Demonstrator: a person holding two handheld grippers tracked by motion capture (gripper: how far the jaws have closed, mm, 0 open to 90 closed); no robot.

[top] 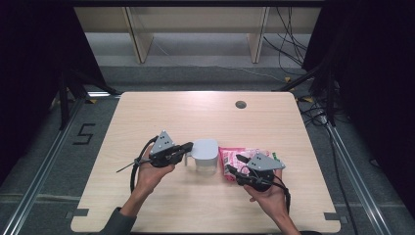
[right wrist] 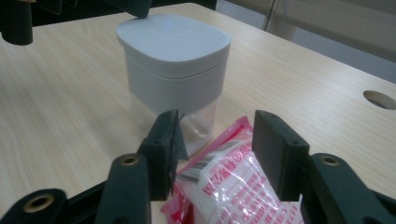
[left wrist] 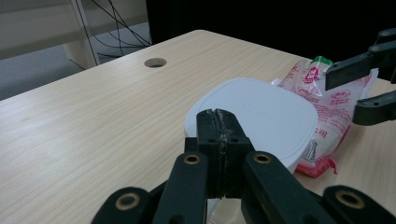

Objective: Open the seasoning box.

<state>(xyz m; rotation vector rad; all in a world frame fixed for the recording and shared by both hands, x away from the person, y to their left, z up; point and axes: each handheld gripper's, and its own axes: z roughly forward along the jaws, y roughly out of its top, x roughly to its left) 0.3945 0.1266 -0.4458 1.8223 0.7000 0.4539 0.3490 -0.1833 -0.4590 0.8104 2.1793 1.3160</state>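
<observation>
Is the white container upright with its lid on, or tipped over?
Upright, lid on. The white container stands on the table, and its white lid sits flat on top.

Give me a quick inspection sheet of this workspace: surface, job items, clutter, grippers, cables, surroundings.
Surface: light wood table with a round cable hole near the far edge.
Job's things: white-lidded container with a clear lower part, upright mid-table; red-and-white packet lying flat beside it.
Clutter: nothing seen.
Grippers: left gripper has its jaws together at the container's lid edge; whether they pinch anything cannot be told. Right gripper has its jaws apart over the packet's end, pads not pressing it.
Cables: one trails from each gripper; black cables lie on the floor beyond the table.
Surroundings: grey floor, wooden shelf legs behind, dark curtains at the sides.
</observation>
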